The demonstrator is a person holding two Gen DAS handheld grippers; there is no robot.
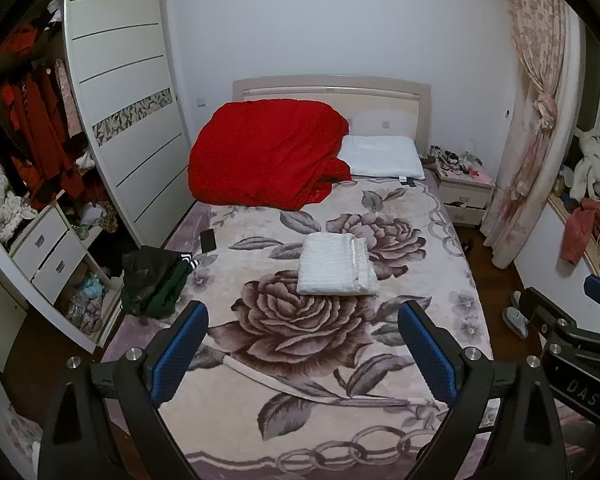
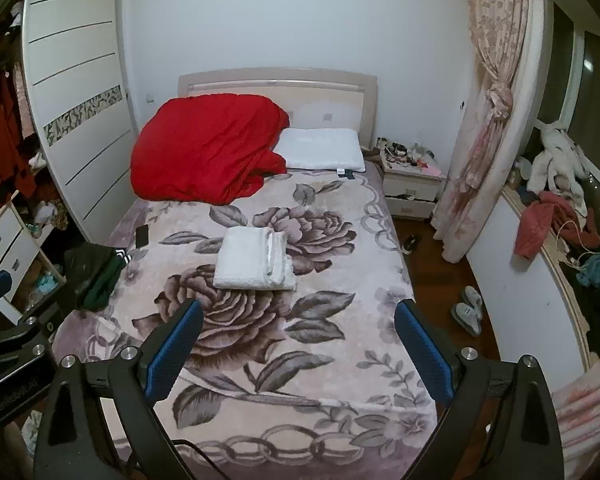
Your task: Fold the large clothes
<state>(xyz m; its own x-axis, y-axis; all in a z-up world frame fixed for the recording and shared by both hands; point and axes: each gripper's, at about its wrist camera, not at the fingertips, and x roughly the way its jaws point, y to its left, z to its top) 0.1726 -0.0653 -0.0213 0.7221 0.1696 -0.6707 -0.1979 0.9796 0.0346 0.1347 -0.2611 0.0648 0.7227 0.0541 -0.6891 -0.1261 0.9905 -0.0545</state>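
Note:
A folded white garment (image 1: 337, 264) lies as a neat rectangle in the middle of the floral bedspread (image 1: 340, 368); it also shows in the right wrist view (image 2: 254, 259). A crumpled dark green and black garment (image 1: 156, 280) lies at the bed's left edge, also seen in the right wrist view (image 2: 96, 276). My left gripper (image 1: 302, 354) is open and empty, held above the foot of the bed. My right gripper (image 2: 298, 350) is open and empty, beside it to the right. Both are well short of the white garment.
A red duvet (image 1: 266, 152) and white pillow (image 1: 382, 156) lie at the head. A phone (image 1: 208, 240) lies near the left edge. An open wardrobe (image 1: 40, 200) stands left, a nightstand (image 1: 464, 196), curtain (image 1: 536, 120) and slippers (image 2: 470, 310) right.

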